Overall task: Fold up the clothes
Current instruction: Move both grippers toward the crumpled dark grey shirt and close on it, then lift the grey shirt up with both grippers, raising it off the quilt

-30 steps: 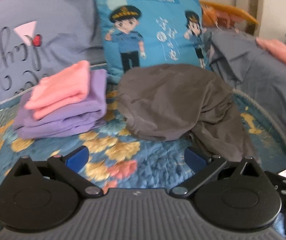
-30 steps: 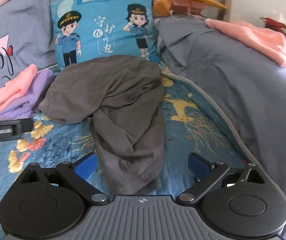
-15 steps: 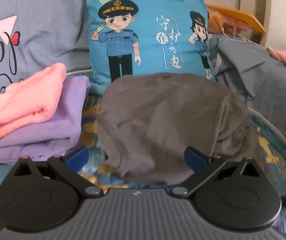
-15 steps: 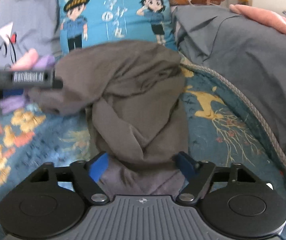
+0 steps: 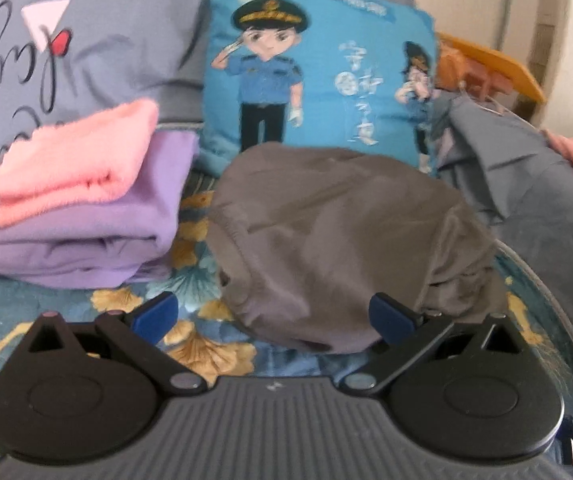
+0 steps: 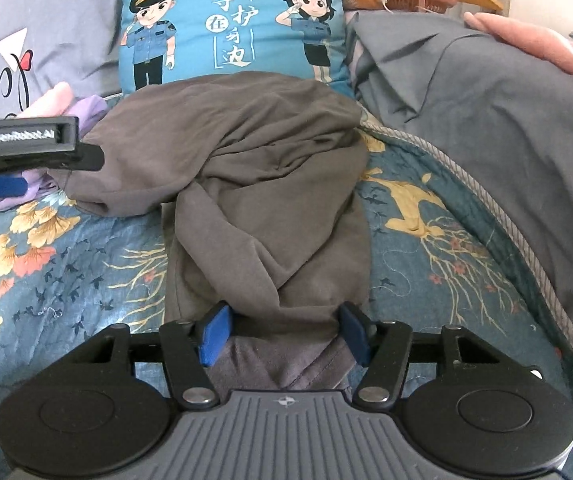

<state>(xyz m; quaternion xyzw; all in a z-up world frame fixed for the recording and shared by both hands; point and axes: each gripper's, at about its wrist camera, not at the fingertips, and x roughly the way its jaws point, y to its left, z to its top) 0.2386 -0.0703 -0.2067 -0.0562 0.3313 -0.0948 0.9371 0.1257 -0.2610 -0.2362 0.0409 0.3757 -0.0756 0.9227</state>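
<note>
At the bottom of the right wrist view the right tongs (image 6: 284,334) sit low over the bed, and their jaws have just been closing on the near end of the grey garment (image 6: 254,184); the blue pads (image 6: 214,334) now touch the bunched cloth from both sides, pinching a gathered fold between them. That garment runs up the middle of the frame from the tongs, narrow and twisted near the pads, then widening into a rumpled heap in the centre. It lies on a blue bedspread (image 6: 426,248) patterned with yellow leaves and flowers. In the left wrist view the left tongs (image 5: 272,318) are spread wide at the bottom of the frame; the left pad sits over bare bedspread, the right pad is at the garment's lower edge, and the cloth's near rim bulges between them without being squeezed. From the right wrist view the same tongs show at the left edge as a black bar beside the garment's left flap. Left of centre in the left wrist view, just beside the grey heap, is a folded purple garment (image 5: 86,236) with a folded pink cloth (image 5: 74,160) stacked on top. Behind the heap, upper centre, stands a blue cartoon cushion (image 6: 230,20), with a grey lettered pillow (image 5: 86,40) in the upper left and grey bedding (image 6: 486,120) piled along the right
</note>
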